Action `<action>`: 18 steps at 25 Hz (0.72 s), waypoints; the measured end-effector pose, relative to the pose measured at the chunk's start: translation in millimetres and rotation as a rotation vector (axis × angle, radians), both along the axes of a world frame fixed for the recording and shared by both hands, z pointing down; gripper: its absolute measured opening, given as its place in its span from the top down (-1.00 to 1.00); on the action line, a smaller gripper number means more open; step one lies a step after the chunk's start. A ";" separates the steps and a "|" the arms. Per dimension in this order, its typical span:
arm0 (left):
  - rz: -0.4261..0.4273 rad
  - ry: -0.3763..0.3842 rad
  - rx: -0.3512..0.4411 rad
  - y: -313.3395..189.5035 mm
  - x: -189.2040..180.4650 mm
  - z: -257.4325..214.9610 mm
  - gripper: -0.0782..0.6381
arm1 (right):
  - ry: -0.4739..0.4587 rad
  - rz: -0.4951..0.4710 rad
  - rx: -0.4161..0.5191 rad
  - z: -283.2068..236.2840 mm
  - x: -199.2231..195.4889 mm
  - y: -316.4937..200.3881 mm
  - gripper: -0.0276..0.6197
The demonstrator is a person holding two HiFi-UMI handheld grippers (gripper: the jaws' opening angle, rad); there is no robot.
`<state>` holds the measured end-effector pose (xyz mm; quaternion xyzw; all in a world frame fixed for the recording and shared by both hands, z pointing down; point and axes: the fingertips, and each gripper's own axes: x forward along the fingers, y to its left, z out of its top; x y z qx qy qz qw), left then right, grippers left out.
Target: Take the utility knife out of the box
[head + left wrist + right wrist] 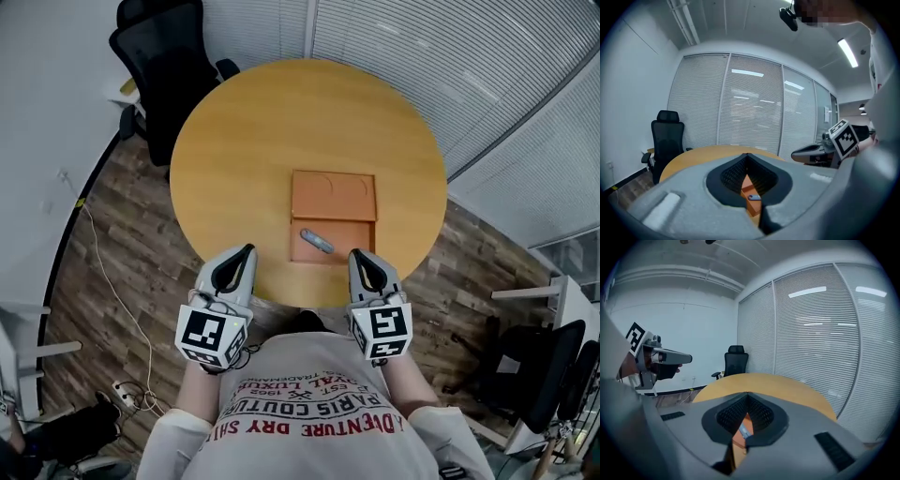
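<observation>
An open orange box (pixel 333 202) lies on the round wooden table (pixel 244 141), lid flipped toward the far side. A grey utility knife (pixel 316 241) rests in its near tray, lying slanted. My left gripper (pixel 247 249) hangs over the table's near edge, left of the box, shut and empty. Level with it and right of the box, my right gripper (pixel 356 254) is also shut and empty. Neither touches the box. In the left gripper view the knife (pixel 753 197) shows through the gap behind the closed tips (pixel 747 155). The right gripper view shows the knife (pixel 744 431) the same way.
A black office chair (pixel 169 66) stands at the table's far left. Slatted blinds (pixel 450 56) run along the far and right sides. A cable and power strip (pixel 122 394) lie on the wood floor at left. Another dark chair (pixel 544 366) stands at right.
</observation>
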<state>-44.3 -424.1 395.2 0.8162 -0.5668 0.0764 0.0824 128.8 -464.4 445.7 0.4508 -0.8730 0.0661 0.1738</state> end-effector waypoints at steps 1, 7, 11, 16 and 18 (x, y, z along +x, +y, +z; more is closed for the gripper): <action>-0.007 0.002 0.001 -9.8 5.4 -0.1 0.80 | 0.000 -0.015 -0.005 1.5 2.3 -11.1 0.90; -0.040 0.018 0.004 -51.8 17.4 7.5 0.80 | 0.018 -0.130 -0.055 21.0 -9.6 -49.9 0.90; -0.020 0.017 -0.010 -69.3 21.1 15.2 0.80 | 0.031 -0.177 -0.107 41.2 -19.3 -59.9 0.90; 0.000 0.032 -0.020 -86.0 17.6 27.2 0.80 | 0.075 -0.258 -0.210 79.6 -35.5 -62.0 0.90; 0.003 0.042 -0.029 -90.2 11.1 34.7 0.80 | 0.118 -0.310 -0.259 97.9 -46.3 -58.1 0.90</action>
